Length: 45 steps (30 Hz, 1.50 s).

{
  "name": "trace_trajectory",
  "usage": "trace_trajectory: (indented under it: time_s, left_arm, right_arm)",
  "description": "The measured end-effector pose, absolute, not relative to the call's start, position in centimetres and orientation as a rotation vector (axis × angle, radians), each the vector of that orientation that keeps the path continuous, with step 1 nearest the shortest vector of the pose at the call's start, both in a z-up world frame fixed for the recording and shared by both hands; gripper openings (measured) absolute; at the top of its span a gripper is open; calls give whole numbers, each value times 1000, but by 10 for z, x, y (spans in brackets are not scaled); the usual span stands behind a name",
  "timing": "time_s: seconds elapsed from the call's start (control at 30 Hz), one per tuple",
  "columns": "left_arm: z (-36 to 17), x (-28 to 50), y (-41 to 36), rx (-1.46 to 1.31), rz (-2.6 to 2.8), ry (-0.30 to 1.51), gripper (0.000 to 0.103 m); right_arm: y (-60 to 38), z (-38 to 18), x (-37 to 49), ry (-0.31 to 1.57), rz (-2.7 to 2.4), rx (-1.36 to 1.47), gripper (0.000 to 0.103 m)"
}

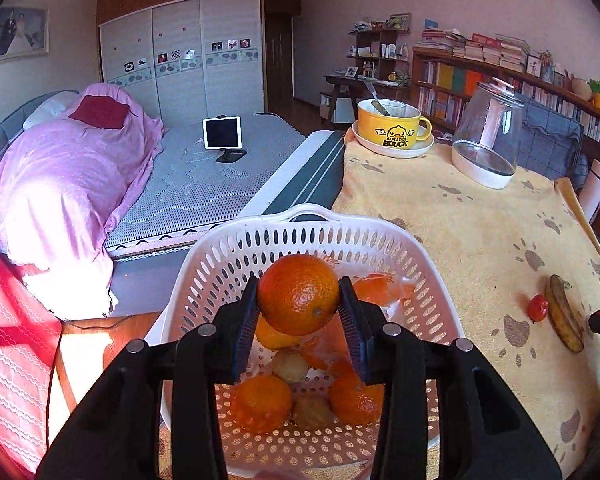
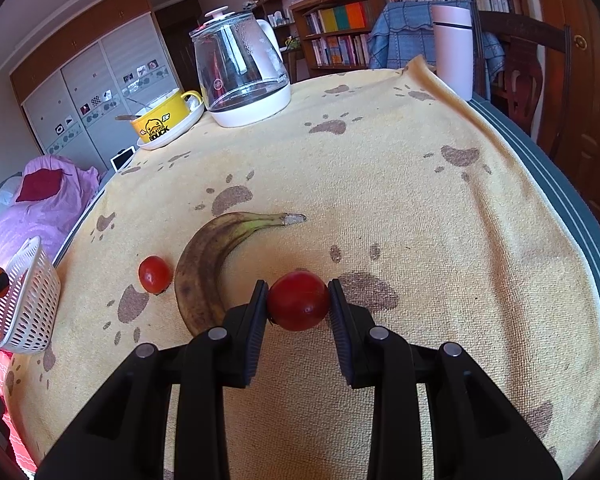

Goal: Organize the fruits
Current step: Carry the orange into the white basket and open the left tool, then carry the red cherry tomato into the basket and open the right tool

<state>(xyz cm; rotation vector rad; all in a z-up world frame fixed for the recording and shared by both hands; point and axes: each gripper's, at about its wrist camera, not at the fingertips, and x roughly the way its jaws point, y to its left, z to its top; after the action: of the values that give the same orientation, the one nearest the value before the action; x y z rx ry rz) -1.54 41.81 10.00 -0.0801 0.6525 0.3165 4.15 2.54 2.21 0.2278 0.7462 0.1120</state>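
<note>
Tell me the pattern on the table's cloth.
Brown paw prints on a yellow cloth, clearest in the right wrist view.

left gripper (image 1: 299, 312): black frame, blue ribbed pads, silver screws | right gripper (image 2: 298, 304): black frame, dark ribbed pads

Both wrist views were bright with daylight and carried a warm, pinkish cast. In the left view, hard sunlight struck the pink bedcover (image 1: 60, 184) and blew it out to white, and lit a patch of floor at lower left. The orange (image 1: 298, 294) showed a small glossy highlight. In the right view, the yellow cloth (image 2: 380, 184) was evenly lit with only soft, short shadows beside the banana (image 2: 204, 272). The glass kettle (image 2: 242, 64) carried reflections. Fisheye distortion bent the room's straight lines, and dark vignetting filled the corners. Focus was fairly sharp throughout.
</note>
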Motion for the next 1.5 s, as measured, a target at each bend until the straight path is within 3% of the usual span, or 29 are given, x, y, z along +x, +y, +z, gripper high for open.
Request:
trace_trajectory:
  time_s: [0.13,0.17,0.23,1.17,1.5]
  left_arm:
    - [99,-13,421,-84,337,654,44]
    - [100,-13,422,-86,344,652,59]
    - [103,-16,423,-90,358,632,78]
    - [133,-41,461,-176,427,551,78]
    - [141,-47,469,-201,421,532,78]
  right_arm:
    - [26,22,41,746,112,227,31]
    - [26,22,41,746,112,227,31]
    - [26,22,41,746,112,228,31]
    - [24,29,39,723,104,223,31]
    - [75,67,21,646,240,172,31]
